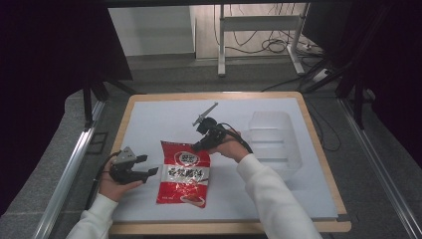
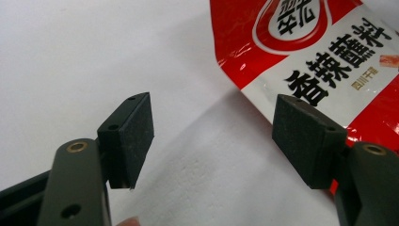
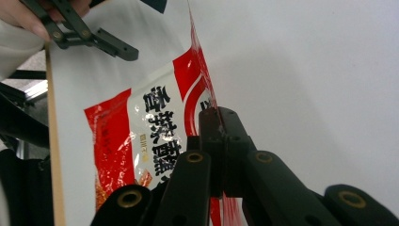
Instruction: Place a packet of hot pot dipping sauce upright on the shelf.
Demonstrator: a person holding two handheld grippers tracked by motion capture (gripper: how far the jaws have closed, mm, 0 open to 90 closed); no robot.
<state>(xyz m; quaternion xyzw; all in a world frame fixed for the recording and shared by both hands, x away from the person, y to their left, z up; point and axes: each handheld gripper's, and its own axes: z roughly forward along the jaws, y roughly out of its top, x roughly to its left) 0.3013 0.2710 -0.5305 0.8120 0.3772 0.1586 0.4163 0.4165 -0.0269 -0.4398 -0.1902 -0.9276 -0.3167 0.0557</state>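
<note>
the red and white snack packet (image 1: 183,173) lies flat on the white table (image 1: 149,124), a little toward six o'clock from its middle, its top edge pointing to twelve. the right claw (image 1: 196,148) comes in from about two o'clock and is pinched tight on the packet's upper right corner; in the right gripper view its jaws meet on the thin sealed edge (image 3: 207,101), lifting that corner slightly off the table. this grip looks meant to anchor or raise the packet so the other side can be worked.

the left claw (image 1: 149,165) sits at nine o'clock of the packet, just beside its left edge, jaws wide apart with nothing between them. in the left gripper view the pads (image 2: 139,134) frame bare table, and the packet (image 2: 329,61) lies just past the far pad, not touched. it seems poised to take the left edge.

a clear plastic bin (image 1: 273,142) stands at three o'clock, well apart from the packet, likely where the packet is headed.
</note>
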